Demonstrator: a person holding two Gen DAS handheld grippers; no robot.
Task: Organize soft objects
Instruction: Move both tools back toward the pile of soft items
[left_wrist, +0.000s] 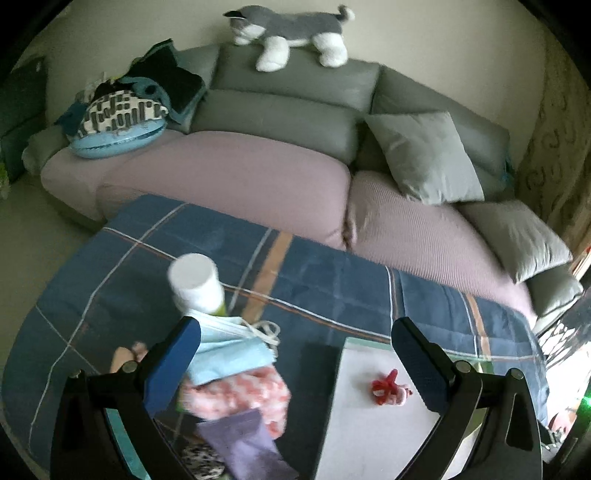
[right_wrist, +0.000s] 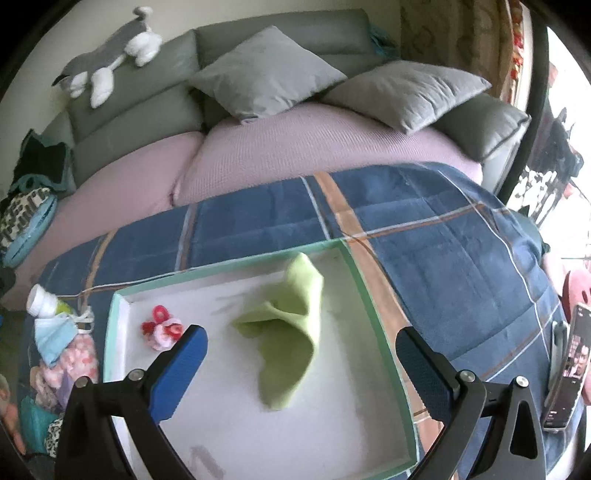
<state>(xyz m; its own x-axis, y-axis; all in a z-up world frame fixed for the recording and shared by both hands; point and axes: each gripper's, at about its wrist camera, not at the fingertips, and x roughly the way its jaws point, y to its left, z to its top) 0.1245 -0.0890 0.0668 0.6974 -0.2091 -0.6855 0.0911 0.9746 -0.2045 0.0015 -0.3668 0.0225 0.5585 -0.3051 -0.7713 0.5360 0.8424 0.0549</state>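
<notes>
Both claws are spread wide with nothing between their blue pads. The right claw (right_wrist: 301, 350) hangs above a shallow white tray (right_wrist: 373, 295) with a mint-green rim, tilted down so its fingers frame the tray's interior. In the tray lies a crumpled light-green cloth (right_wrist: 291, 332), one corner raised toward the far rim; its outline is slightly blurred, so I cannot tell whether all of it rests on the tray floor. Near the tray's left wall sits a small cluster of red and pink hair ties (right_wrist: 162, 326).

The left claw (left_wrist: 293, 354) points forward and downward over the left part of the worktop, which is covered by a blue plaid blanket (left_wrist: 332, 273). Its left finger (left_wrist: 173, 365) lies over the edge of a heap of soft things just beside the tray: a light-blue face mask (left_wrist: 229, 350) with white ear loops on top, a pink-and-white fluffy fabric (left_wrist: 251, 395) under it, and a purple cloth (left_wrist: 243, 439) nearer the camera. A white-capped bottle (left_wrist: 197, 284) with a green label lies touching the far side of the mask. In the left wrist view the tray and the hair ties appear between the fingers, toward the right one.

Beyond the worktop is a grey sofa (right_wrist: 140, 107) with mauve seat covers, two grey cushions (right_wrist: 406, 92) and a grey-and-white plush dog (left_wrist: 291, 33) lying on its backrest. At the sofa's left end is a pile of dark and patterned textiles (left_wrist: 125, 107). A phone (right_wrist: 569, 365) stands upright at the worktop's right edge.
</notes>
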